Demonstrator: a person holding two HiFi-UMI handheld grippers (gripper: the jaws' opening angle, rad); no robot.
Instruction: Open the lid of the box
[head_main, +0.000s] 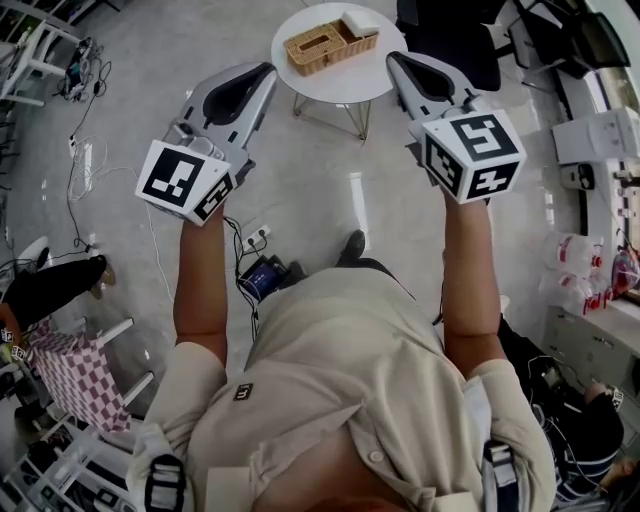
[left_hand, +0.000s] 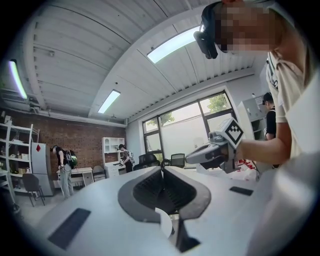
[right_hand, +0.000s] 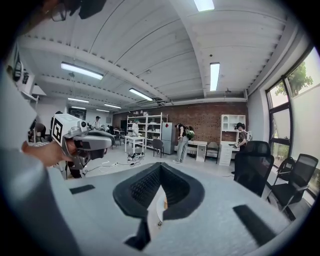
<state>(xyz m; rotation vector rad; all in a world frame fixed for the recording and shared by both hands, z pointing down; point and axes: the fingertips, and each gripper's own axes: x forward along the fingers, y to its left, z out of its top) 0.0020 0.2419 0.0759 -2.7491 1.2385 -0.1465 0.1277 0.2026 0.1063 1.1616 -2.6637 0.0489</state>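
Observation:
A woven wicker box (head_main: 318, 47) stands on a small round white table (head_main: 330, 88) at the top of the head view, with a white box-like piece (head_main: 360, 22) at its right end. Both grippers are held up in the air, short of the table and apart from the box. My left gripper (head_main: 268, 69) points toward the table's left edge, its jaws shut on nothing (left_hand: 161, 170). My right gripper (head_main: 392, 57) points toward the table's right edge, also shut and empty (right_hand: 160, 165). Each gripper view shows the other gripper (left_hand: 215, 152) (right_hand: 80, 140), not the box.
Cables and a power strip (head_main: 85, 160) lie on the floor at left, another strip (head_main: 256, 238) near the person's feet. A chequered cloth (head_main: 75, 375) is at lower left. A black office chair (head_main: 450, 35) stands behind the table. Other people and chairs (right_hand: 252, 167) fill the room.

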